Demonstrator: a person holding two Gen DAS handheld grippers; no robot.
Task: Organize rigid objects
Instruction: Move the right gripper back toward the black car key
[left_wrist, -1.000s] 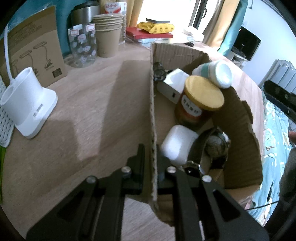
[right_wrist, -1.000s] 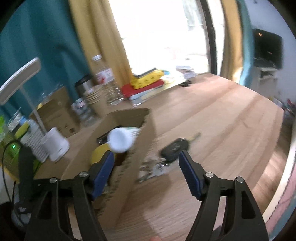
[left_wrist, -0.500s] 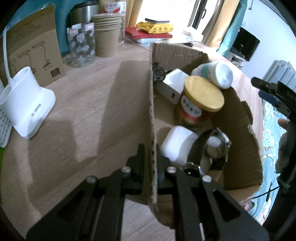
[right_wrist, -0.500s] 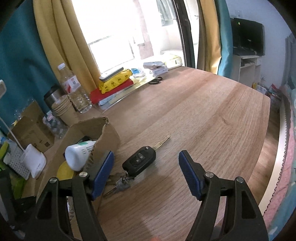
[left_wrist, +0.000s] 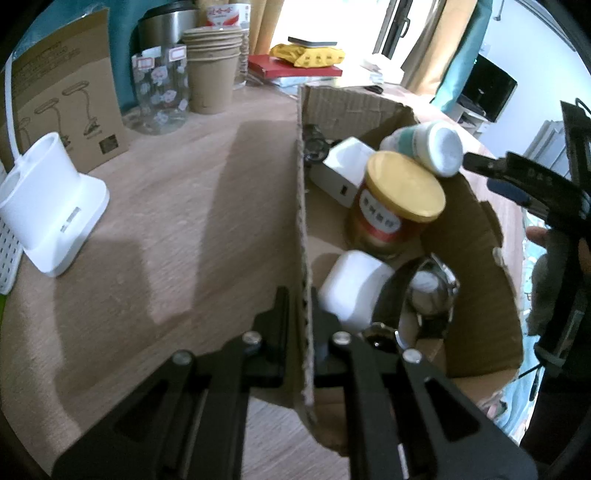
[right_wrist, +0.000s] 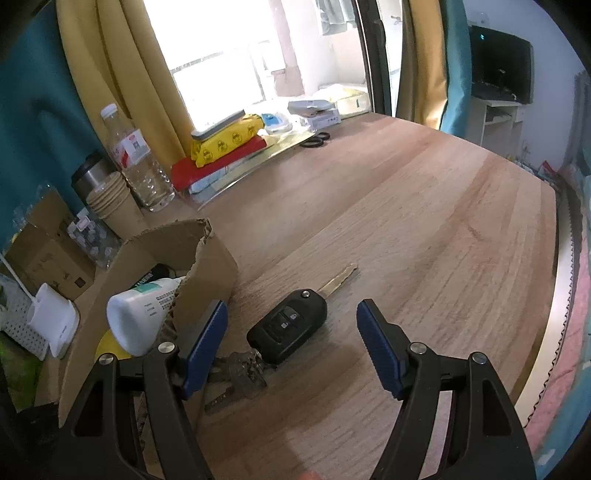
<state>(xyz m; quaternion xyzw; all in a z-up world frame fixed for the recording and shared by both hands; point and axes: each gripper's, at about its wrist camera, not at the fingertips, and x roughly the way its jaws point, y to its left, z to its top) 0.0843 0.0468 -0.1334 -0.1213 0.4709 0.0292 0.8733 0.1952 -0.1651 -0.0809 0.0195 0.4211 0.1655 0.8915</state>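
Right wrist view shows your right gripper (right_wrist: 291, 343) spread empty over the car key (right_wrist: 287, 325) beside the cardboard box (right_wrist: 214, 266); its near finger risks snagging that wall. Your left gripper (left_wrist: 299, 314) clamps it.

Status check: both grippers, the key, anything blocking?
Left gripper shut on box wall. Right gripper open, jaws either side of car key, not touching. Key flat on table beside box, nothing in the way.
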